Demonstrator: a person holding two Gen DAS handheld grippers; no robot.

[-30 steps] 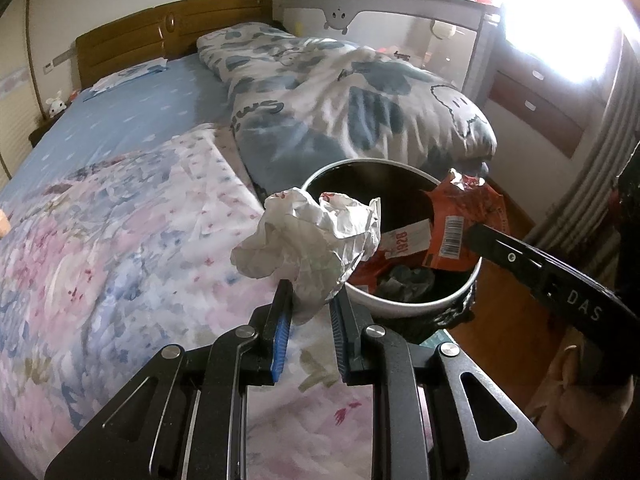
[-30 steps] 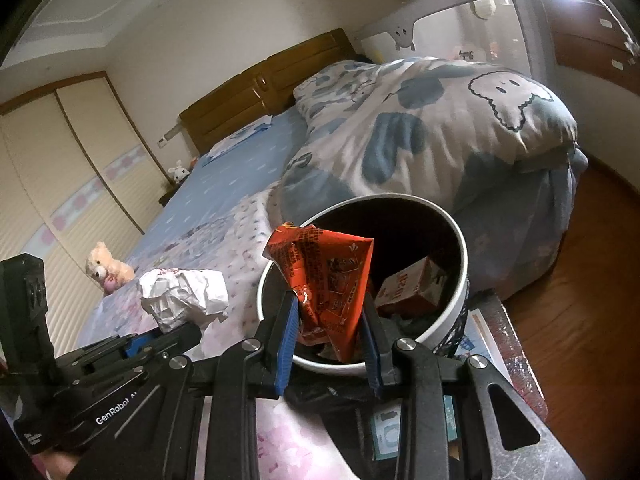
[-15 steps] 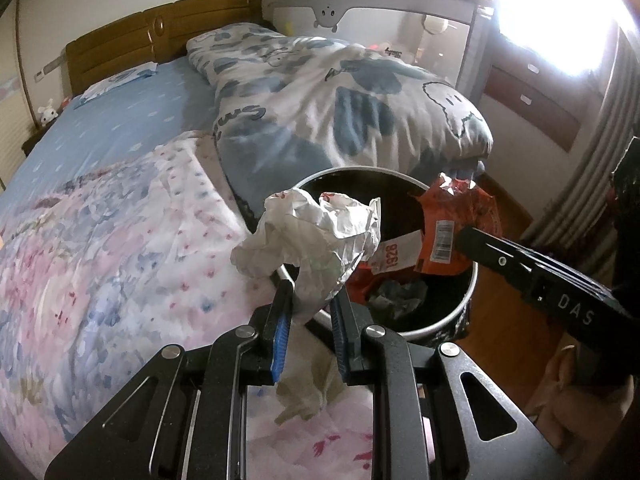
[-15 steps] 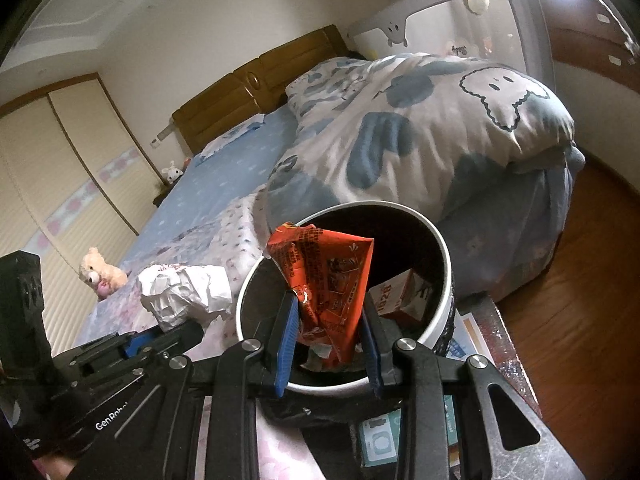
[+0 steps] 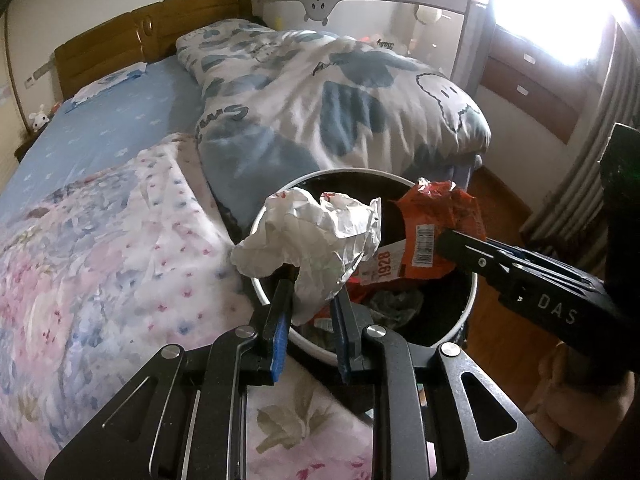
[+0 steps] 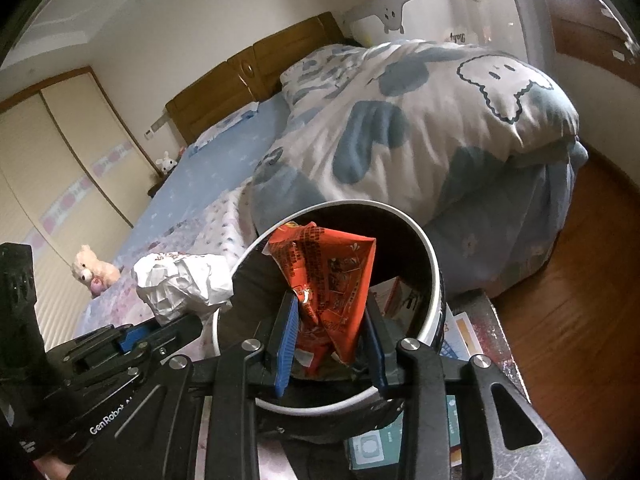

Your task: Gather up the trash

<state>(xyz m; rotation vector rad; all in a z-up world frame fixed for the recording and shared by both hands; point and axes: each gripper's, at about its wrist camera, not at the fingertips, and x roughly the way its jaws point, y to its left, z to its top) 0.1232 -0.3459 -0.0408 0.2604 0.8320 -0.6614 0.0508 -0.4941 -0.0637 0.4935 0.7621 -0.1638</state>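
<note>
Between the blue pads of our left tongs (image 5: 308, 312) sits a crumpled white paper wad (image 5: 316, 240); the pads are closed on its lower tail, and the bulk of the wad stands above the fingertips, over the near left rim of the trash bin (image 5: 468, 304). From the right wrist view the same wad (image 6: 180, 284) shows just left of the bin's rim (image 6: 434, 280).

Our right tongs (image 6: 330, 336) carry an orange snack wrapper (image 6: 324, 280). Their jaws are opening at this moment; the wrapper is still between the pads, with a gap showing on its left side, and whether the right pad still presses it we cannot tell. The wrapper hangs directly over the bin's dark interior. In the left wrist view the right tongs (image 5: 444, 240) reach in from the right, with the wrapper (image 5: 436, 236) and its barcode above the bin mouth.

The bin is round, white-rimmed and black inside. It already holds a white card marked "1928" (image 5: 382, 266) and dark crumpled scraps (image 5: 394, 304). It stands just beside the bed (image 5: 100, 240), on a low surface (image 6: 500, 344) that also carries printed boxes. A blue-and-white duvet (image 5: 340, 92) is heaped beyond the bin. A plush bear (image 6: 94, 270) lies on the floral bedspread, and wooden flooring (image 6: 572, 320) runs along the right.
</note>
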